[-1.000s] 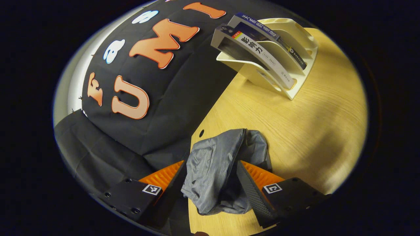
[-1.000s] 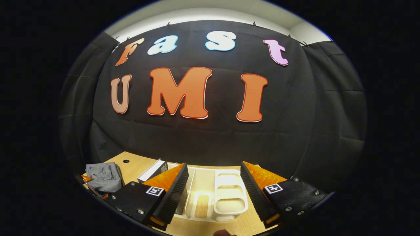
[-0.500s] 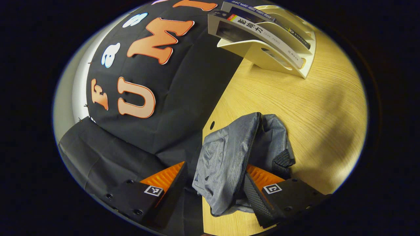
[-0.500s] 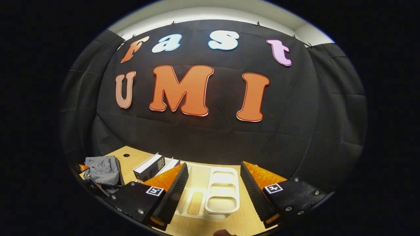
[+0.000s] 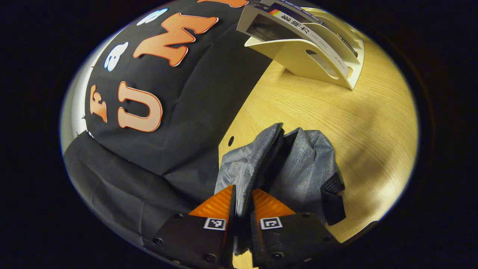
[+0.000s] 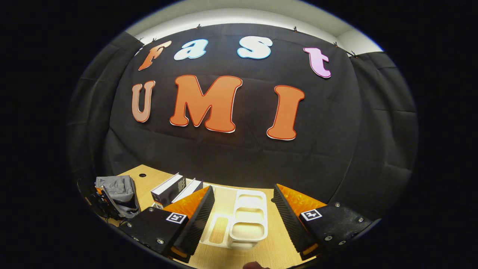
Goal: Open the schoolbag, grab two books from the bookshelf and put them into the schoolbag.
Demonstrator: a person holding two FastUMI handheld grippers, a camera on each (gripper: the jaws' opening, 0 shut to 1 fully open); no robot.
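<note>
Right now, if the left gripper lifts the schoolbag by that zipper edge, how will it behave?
The schoolbag looks thin and crumpled, so it will probably sag rather than hold shape. It seems empty, so likely light. The left gripper pinches only fabric by the zipper, so the rest may drag on the table.

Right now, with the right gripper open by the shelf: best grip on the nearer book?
Take the nearer book by its top edge, from above, fingers across its thickness. It stands leaning in the shelf with its top clear of the dividers; the second book sits close beside, so the fit looks tight. The right gripper hangs open over the empty slots.
</note>
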